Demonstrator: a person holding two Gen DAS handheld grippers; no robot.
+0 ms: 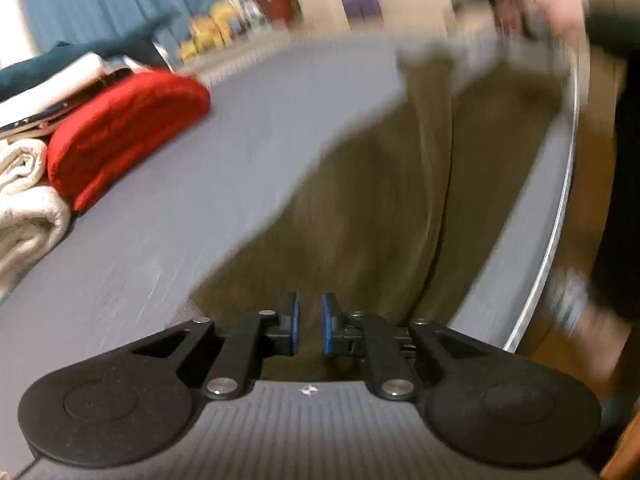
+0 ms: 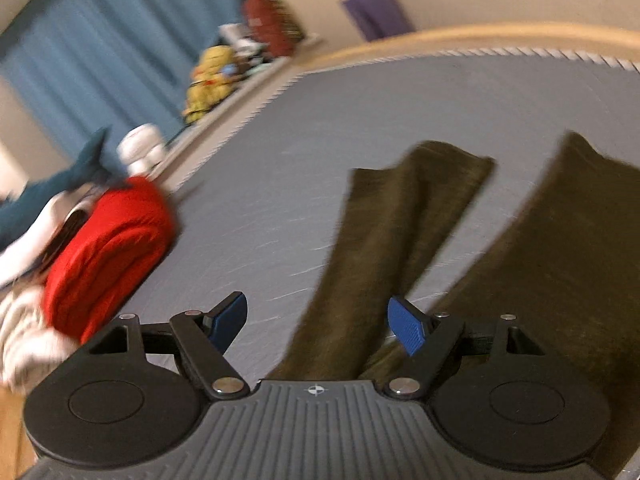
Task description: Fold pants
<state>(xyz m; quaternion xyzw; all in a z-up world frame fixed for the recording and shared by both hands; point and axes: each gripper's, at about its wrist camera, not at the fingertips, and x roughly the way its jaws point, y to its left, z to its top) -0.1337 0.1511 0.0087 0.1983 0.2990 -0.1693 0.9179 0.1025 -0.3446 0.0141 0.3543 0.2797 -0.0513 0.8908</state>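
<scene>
The pants (image 2: 392, 240) lay flat on the grey bed (image 2: 280, 168), olive, both legs spread apart and running away from the right gripper (image 2: 318, 322). They looked soft, limp and light, likely to sag and drag if lifted at one point; I'd judge the waistband or a hem the best hold. The right gripper hung low over the near end, between the legs, fingers wide apart and empty. The left gripper (image 1: 310, 324) pointed along the cloth, its pads (image 1: 294, 322) nearly together with a narrow gap and nothing between them. Both views were blurred.
</scene>
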